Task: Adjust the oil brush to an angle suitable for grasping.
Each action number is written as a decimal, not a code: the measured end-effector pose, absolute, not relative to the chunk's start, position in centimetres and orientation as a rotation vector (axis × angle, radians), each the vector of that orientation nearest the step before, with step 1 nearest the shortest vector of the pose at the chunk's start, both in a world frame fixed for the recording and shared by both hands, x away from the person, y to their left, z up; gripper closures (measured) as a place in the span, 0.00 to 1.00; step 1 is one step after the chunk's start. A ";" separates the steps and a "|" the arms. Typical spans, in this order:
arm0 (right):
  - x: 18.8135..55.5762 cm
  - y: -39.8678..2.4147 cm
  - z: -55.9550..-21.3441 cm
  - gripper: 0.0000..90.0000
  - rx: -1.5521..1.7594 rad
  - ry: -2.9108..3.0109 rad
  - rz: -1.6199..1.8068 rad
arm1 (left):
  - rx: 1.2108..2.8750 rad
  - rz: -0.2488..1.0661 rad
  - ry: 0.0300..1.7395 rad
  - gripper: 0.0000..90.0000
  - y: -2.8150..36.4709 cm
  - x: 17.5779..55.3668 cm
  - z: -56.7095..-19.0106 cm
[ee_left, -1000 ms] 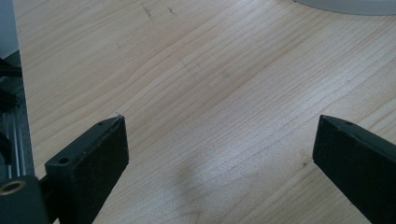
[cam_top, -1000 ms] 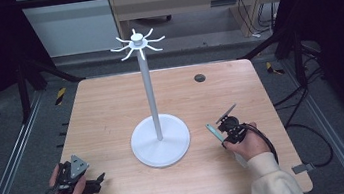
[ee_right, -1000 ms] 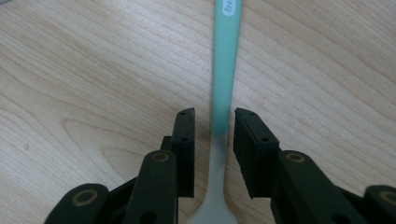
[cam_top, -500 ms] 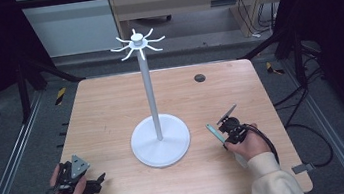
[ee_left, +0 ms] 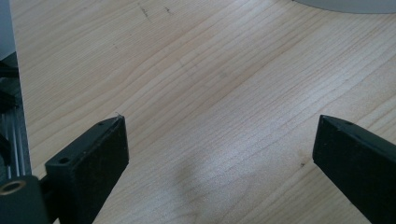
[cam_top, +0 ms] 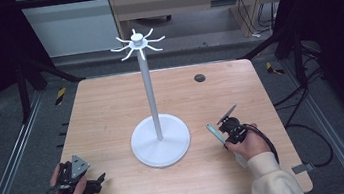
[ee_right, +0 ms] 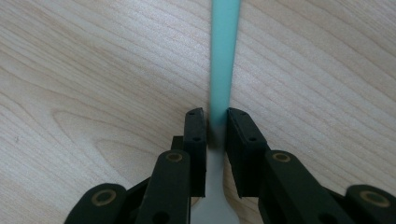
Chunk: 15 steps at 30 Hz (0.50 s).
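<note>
The teal-handled utensil (ee_right: pixel 224 56) lay flat on the table (cam_top: pixel 111 110) at the near right, just right of the white stand (cam_top: pixel 160 139), its pale end hidden toward the hand. The right gripper (ee_right: pixel 215 119) had just been closing its jaws on the handle, which sat pinched between the pads, probably low on the handle so it could be lifted toward the stand's hooks. The left gripper (ee_left: pixel 219 140) rested at the near left with jaws spread wide and empty, out of the way
</note>
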State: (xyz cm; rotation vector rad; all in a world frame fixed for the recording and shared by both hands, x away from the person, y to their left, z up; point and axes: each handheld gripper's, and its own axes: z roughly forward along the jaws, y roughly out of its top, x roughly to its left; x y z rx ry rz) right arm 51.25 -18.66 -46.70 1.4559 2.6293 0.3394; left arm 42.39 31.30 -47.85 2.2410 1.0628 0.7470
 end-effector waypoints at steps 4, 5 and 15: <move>51.3 -18.7 -46.7 0.88 1.457 2.628 0.338 | 2.242 0.747 1.062 0.03 31.3 42.4 -47.9; 51.3 -18.7 -46.7 0.89 1.457 2.628 0.337 | 2.242 0.747 1.062 0.03 31.3 42.4 -47.9; 51.4 -18.8 -46.7 0.92 1.472 2.628 0.335 | 2.241 0.748 1.062 0.03 31.3 42.4 -47.8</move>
